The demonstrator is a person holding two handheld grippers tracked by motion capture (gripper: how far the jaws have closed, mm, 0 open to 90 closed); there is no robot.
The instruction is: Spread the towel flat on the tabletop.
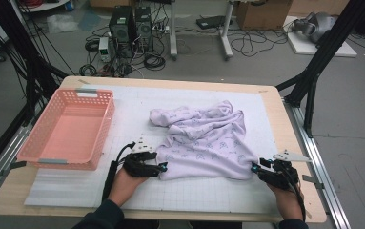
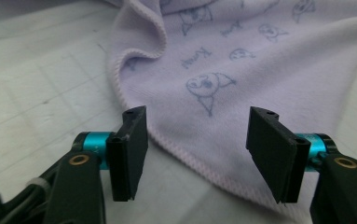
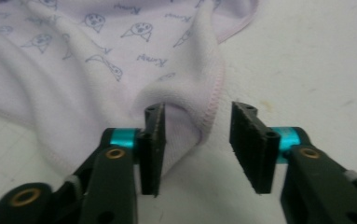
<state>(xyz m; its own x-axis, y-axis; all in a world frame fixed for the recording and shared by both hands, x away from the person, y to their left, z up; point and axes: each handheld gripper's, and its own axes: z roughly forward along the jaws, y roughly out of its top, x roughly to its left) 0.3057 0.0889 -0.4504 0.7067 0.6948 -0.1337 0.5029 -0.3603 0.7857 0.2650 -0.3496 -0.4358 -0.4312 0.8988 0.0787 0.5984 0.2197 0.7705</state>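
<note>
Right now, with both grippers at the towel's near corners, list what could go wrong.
1. The right gripper has its jaws open around a bunched corner of the towel; closing may pinch a thick fold, not the hem.
2. The left gripper stands open over flat cloth and may slide off the edge.
3. The far side is crumpled, so lifting could drag it toward the pink basket.

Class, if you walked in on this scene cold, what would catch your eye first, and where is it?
A rumpled lilac towel printed with small cartoon faces lies mid-table on a white mat. An empty pink basket sits to its left. At the towel's near corners, the left gripper and right gripper both stand open, the cloth between their jaws but not pinched.
</note>
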